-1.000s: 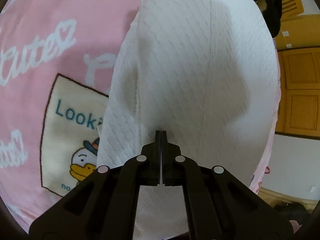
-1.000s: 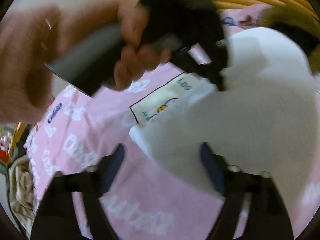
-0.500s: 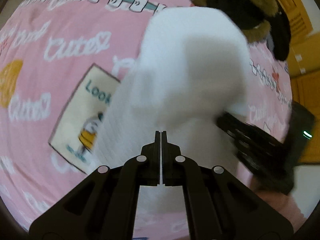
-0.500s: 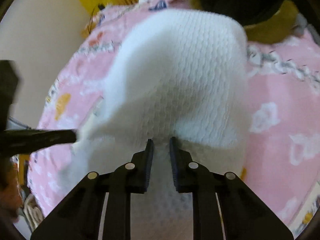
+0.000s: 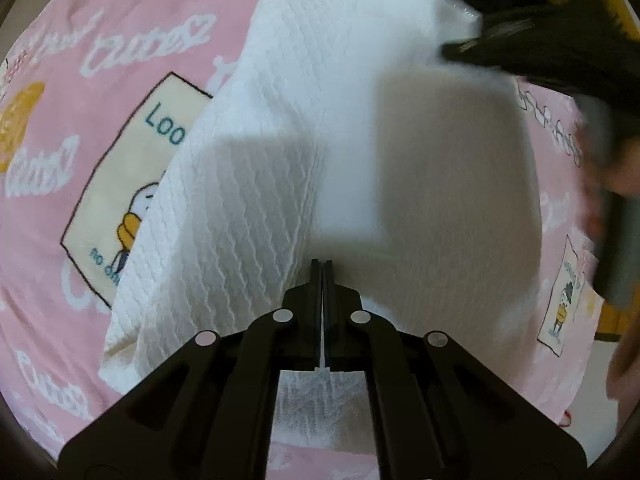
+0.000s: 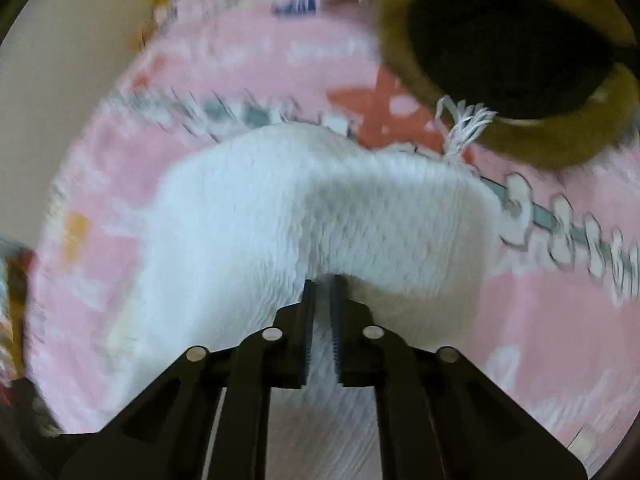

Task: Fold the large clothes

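Observation:
A white textured garment [image 5: 320,128] lies over a pink printed blanket [image 5: 80,80]. My left gripper [image 5: 322,264] is shut on the garment's near edge, with cloth showing between the fingers. My right gripper [image 6: 322,280] is shut on another part of the white garment [image 6: 300,208], lifting a fold of it. The right gripper also shows blurred in the left wrist view [image 5: 532,48], at the garment's far right corner. A tassel [image 6: 466,124] hangs from the far corner.
A brown and black furry item [image 6: 512,52] lies on the pink blanket [image 6: 532,320] beyond the garment. A person's hand [image 5: 616,184] holds the right gripper's handle. A wall [image 6: 60,60] and clutter show at the left.
The right gripper has closed on the garment and carried its fold toward the far end. The left gripper has stayed shut on the near edge.

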Demonstrator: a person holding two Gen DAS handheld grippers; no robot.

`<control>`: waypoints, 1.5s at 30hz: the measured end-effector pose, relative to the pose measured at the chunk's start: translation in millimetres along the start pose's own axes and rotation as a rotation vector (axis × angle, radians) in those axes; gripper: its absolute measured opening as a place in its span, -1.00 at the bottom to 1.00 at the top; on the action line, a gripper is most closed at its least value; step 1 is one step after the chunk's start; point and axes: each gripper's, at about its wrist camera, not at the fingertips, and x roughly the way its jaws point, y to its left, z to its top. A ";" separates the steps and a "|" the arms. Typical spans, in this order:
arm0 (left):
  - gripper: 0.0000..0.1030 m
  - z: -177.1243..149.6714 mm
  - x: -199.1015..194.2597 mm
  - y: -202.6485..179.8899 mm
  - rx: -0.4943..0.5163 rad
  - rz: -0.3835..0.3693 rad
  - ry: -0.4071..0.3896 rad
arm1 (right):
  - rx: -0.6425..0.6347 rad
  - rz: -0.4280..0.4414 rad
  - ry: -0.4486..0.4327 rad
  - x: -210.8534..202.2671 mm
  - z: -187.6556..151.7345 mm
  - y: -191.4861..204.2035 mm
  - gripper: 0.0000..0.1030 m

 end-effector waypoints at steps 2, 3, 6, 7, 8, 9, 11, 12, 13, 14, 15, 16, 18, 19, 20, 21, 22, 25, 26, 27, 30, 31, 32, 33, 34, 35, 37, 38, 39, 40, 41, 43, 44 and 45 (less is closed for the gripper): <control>-0.99 3.7 10.2 0.4 0.000 -0.002 0.000 | 0.004 -0.023 0.001 19.9 4.2 -0.9 -0.95; -0.99 5.9 12.4 1.6 -0.010 0.003 0.013 | 0.049 -0.008 0.002 18.7 7.2 -3.0 -0.96; -0.99 12.1 9.7 0.6 -0.014 -0.004 0.048 | 0.135 0.076 -0.060 -7.4 1.4 -9.9 -0.87; -0.99 13.9 5.9 0.8 -0.008 -0.020 0.061 | 0.171 0.138 -0.110 -24.4 -9.3 -18.1 -0.77; -0.99 15.3 0.8 1.1 -0.003 -0.035 0.068 | 0.203 0.183 -0.150 -39.2 -18.9 -24.7 -0.64; -0.99 16.6 -7.3 2.8 0.004 -0.054 0.073 | 0.239 0.227 -0.191 -53.9 -31.6 -31.8 -0.18; -0.99 19.7 -22.0 5.7 0.035 -0.056 0.087 | 0.299 0.287 -0.296 -92.7 -65.6 -45.7 0.86; -0.99 22.5 -30.9 8.0 0.059 -0.055 0.086 | 0.311 0.298 -0.347 -107.3 -83.0 -51.3 0.85; -0.87 25.6 -39.7 12.0 0.077 -0.064 0.068 | 0.317 0.322 -0.367 -122.2 -104.6 -58.8 0.85; -0.35 28.8 -45.5 14.6 0.086 -0.075 0.058 | 0.327 0.331 -0.361 -128.2 -117.7 -63.2 0.85; 0.11 33.3 -50.4 20.8 0.091 -0.100 0.051 | 0.357 0.334 -0.350 -131.8 -134.7 -71.2 0.85; 0.80 39.2 -53.6 27.4 0.087 -0.145 0.040 | 0.400 0.347 -0.332 -131.1 -151.3 -80.4 0.85; 0.89 49.1 -60.2 42.3 0.058 -0.273 0.031 | 0.472 0.373 -0.282 -119.1 -173.0 -89.5 0.85; 0.89 53.1 -57.0 45.5 0.044 -0.284 0.055 | 0.507 0.379 -0.245 -110.1 -185.8 -95.2 0.85; 0.89 57.2 -50.5 49.3 0.032 -0.277 0.079 | 0.524 0.389 -0.227 -104.1 -191.9 -99.6 0.85; 0.89 61.3 -45.3 53.7 0.035 -0.265 0.086 | 0.535 0.398 -0.214 -99.6 -198.5 -101.2 0.85; 0.89 64.3 -40.4 56.1 0.040 -0.248 0.092 | 0.543 0.414 -0.206 -93.9 -202.4 -101.1 0.85; 0.89 76.7 -10.6 77.0 0.036 -0.232 0.160 | 0.574 0.504 -0.155 -68.5 -203.1 -99.6 0.85; 0.89 76.2 0.6 80.9 0.031 -0.238 0.181 | 0.573 0.501 -0.138 -62.1 -203.1 -98.1 0.85; 0.89 77.5 12.1 85.1 0.023 -0.241 0.201 | 0.566 0.485 -0.126 -56.0 -200.1 -96.2 0.85; 0.89 77.5 46.7 90.2 0.008 -0.285 0.271 | 0.550 0.523 -0.116 -42.8 -196.5 -93.8 0.85; 0.89 77.6 50.9 90.5 0.005 -0.302 0.274 | 0.560 0.549 -0.118 -40.4 -194.9 -94.2 0.85; 0.89 77.6 55.5 90.2 -0.003 -0.334 0.270 | 0.572 0.570 -0.115 -38.1 -193.2 -94.3 0.85; 0.89 77.2 58.7 91.1 -0.013 -0.364 0.266 | 0.580 0.598 -0.112 -36.2 -192.0 -93.8 0.85; 0.89 78.5 62.1 90.9 -0.025 -0.385 0.267 | 0.588 0.639 -0.099 -32.5 -190.9 -92.4 0.85; 0.89 77.0 65.4 93.2 -0.040 -0.407 0.268 | 0.593 0.703 -0.058 -24.5 -188.9 -86.7 0.85; 0.89 74.9 67.1 94.6 -0.053 -0.439 0.276 | 0.583 0.704 -0.038 -17.3 -184.7 -79.0 0.87; 0.89 73.7 67.5 93.4 -0.049 -0.442 0.277 | 0.567 0.693 -0.044 -15.9 -182.3 -75.9 0.87; 0.89 72.2 67.3 91.7 -0.032 -0.436 0.273 | 0.569 0.699 -0.046 -14.0 -181.2 -75.7 0.87; 0.89 71.3 67.1 91.4 -0.022 -0.436 0.273 | 0.581 0.715 -0.041 -10.3 -181.2 -76.6 0.87; 0.89 71.0 67.9 91.4 -0.024 -0.447 0.277 | 0.587 0.727 -0.039 -7.6 -180.7 -77.7 0.87; 0.89 70.5 69.5 92.2 -0.043 -0.466 0.286 | 0.589 0.746 -0.048 -1.9 -182.0 -80.0 0.88; 0.89 67.5 69.3 82.4 -0.042 -0.460 0.283 | 0.593 0.752 -0.051 2.3 -181.3 -80.4 0.88; 0.88 65.8 68.6 78.1 -0.030 -0.462 0.287 | 0.600 0.743 -0.058 3.4 -181.3 -79.3 0.87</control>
